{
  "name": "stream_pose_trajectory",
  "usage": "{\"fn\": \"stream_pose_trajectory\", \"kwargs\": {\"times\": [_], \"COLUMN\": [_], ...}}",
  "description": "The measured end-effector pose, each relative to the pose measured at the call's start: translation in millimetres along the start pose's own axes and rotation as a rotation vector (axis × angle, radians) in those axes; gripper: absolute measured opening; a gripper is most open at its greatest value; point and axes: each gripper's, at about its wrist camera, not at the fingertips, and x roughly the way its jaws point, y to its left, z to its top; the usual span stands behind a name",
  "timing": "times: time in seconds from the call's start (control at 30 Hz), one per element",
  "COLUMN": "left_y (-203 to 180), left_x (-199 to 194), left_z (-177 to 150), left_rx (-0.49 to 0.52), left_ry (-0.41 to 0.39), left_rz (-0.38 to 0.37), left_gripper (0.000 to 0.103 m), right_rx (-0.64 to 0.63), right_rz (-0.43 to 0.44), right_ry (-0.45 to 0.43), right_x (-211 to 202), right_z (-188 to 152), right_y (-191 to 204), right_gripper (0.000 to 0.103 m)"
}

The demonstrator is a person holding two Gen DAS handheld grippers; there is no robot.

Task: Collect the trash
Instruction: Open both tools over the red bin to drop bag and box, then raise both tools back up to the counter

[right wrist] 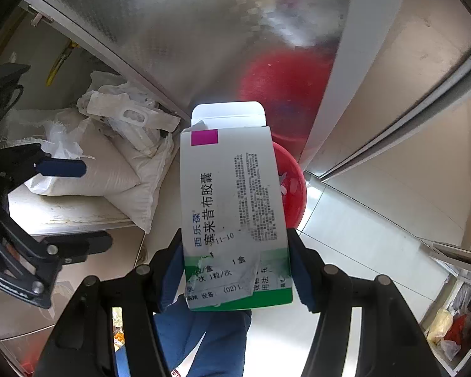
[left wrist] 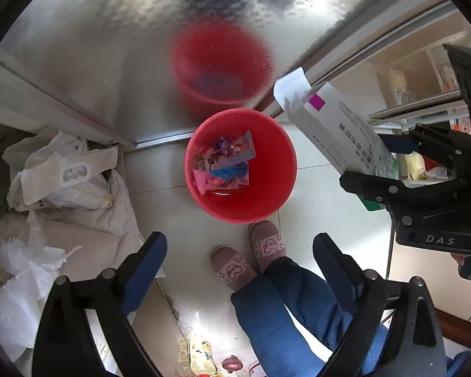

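Left gripper (left wrist: 240, 270): hanging above the red bin (left wrist: 276, 194), jaws spread wide, gripping nothing, pointing almost straight down. Showing between its blue fingers (left wrist: 143, 270): two pink slippers (left wrist: 251, 257) and blue trouser legs (left wrist: 285, 311), standing just beside the bin on the tile floor (left wrist: 326, 194).

Right gripper (right wrist: 237, 270): clamping a white medicine box (right wrist: 232, 201) by its green lower end, both pads pressing on its sides. Box tilting over the bin's rim, top flap (right wrist: 227, 113) standing open, torn label peeling near the grip.

Lying in the bin: crumpled wrappers (left wrist: 224, 165), pink and blue. Bin sitting against a shiny metal cabinet (left wrist: 110, 47), reflecting red in its panel. Piling up left of the bin: white sacks (left wrist: 78, 188) and torn plastic.
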Motion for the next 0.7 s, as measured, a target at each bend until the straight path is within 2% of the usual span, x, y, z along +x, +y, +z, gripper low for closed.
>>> {"fn": "stream_pose_trajectory", "kwargs": {"times": [0.1,0.17,0.2,0.23,0.3,0.33,0.37,0.47,0.7], "left_y": [2,3,4,5,7,8,8,7,-4], "left_x": [-3,-6,-8,-10,-14,-15,-17,-24,-60], "left_z": [-3,-5,-6,-8,-10,-11,-12,-15,-31], "left_rx": [-0.01,-0.02,-0.025,-0.03,-0.041,-0.047,-0.049,-0.051,-0.053], "left_ry": [-0.007,-0.014,-0.018,-0.026,-0.035,-0.037,-0.037,-0.044,-0.078], "left_rz": [0.025,0.039,0.043,0.044,0.05,0.056,0.061,0.07,0.099], "left_gripper": [0.094,0.097,0.103,0.103,0.103,0.103,0.103,0.103,0.103], "right_rx": [-0.002,-0.017,-0.023,-0.029,-0.036,-0.036,-0.036,-0.039,-0.054], "right_rz": [0.006,0.004,-0.002,-0.002,0.007,0.019,0.03,0.024,0.001], "right_ry": [0.011,0.009,0.01,0.014,0.025,0.023,0.018,0.003,-0.012], "right_x": [4,5,6,6,8,7,6,1,-29], "right_z": [0,0,1,1,2,2,3,4,-6], "right_y": [2,5,6,6,7,7,7,7,16], "right_gripper": [0.058,0.058,0.058,0.058,0.066,0.077,0.082,0.091,0.095]}}
